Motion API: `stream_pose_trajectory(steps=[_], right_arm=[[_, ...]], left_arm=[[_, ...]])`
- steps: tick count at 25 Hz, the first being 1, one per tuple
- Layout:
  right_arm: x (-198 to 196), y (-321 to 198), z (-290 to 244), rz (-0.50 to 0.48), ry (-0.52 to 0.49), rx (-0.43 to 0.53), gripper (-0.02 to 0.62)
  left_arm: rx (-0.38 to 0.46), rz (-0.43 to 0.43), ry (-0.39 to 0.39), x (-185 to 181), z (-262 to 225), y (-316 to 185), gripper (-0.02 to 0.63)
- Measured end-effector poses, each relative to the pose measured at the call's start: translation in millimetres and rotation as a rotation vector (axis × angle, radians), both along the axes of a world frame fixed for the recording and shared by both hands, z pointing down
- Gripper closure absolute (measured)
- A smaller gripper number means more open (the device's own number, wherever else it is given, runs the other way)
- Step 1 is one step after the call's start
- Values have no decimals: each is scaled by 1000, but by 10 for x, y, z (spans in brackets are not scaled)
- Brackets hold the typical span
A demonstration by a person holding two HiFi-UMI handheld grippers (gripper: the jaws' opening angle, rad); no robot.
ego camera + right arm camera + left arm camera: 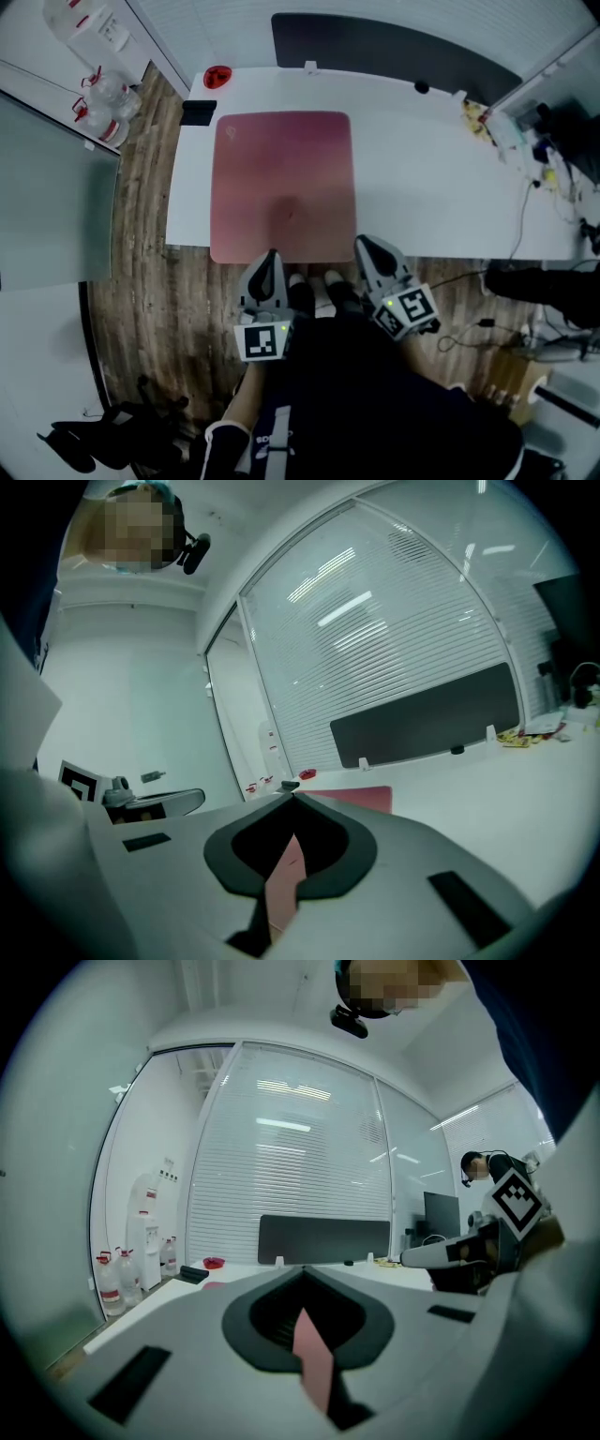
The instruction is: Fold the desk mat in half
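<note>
Between jaws of left gripper (271, 256), right gripper (365, 243), desk mat (281, 173) edge

The desk mat (281, 187) has a smooth, matt pink face, like leatherette, and the strip of it pinched between each pair of jaws looks thin and pliant. The table (422, 187) under it is smooth white board with a faint gloss. The left gripper (272, 255) and right gripper (362, 244) have matt grey plastic shells with dull black liners. The floor (141, 281) is grained wood plank. Along the table's far edge the partition (394, 47) is dark, matt and cloth-like. Beyond the table's left edge stand clear plastic water bottles (103, 105).
</note>
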State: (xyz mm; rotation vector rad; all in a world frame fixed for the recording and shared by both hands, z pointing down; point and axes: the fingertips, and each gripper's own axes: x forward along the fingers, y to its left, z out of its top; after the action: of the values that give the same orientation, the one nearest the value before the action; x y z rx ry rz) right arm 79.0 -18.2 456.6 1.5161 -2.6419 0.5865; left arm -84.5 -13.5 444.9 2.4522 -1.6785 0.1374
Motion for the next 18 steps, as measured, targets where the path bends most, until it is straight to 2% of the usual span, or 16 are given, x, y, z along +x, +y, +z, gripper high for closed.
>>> stream_pose_trajectory(steps=[9, 18], right_arm=[[-179, 145, 42, 81, 5, 6, 592], [-161, 198, 22, 148, -24, 24, 591]], left_arm=[[-1, 84, -4, -187, 75, 19, 604], [14, 122, 13, -219, 51, 9, 604]])
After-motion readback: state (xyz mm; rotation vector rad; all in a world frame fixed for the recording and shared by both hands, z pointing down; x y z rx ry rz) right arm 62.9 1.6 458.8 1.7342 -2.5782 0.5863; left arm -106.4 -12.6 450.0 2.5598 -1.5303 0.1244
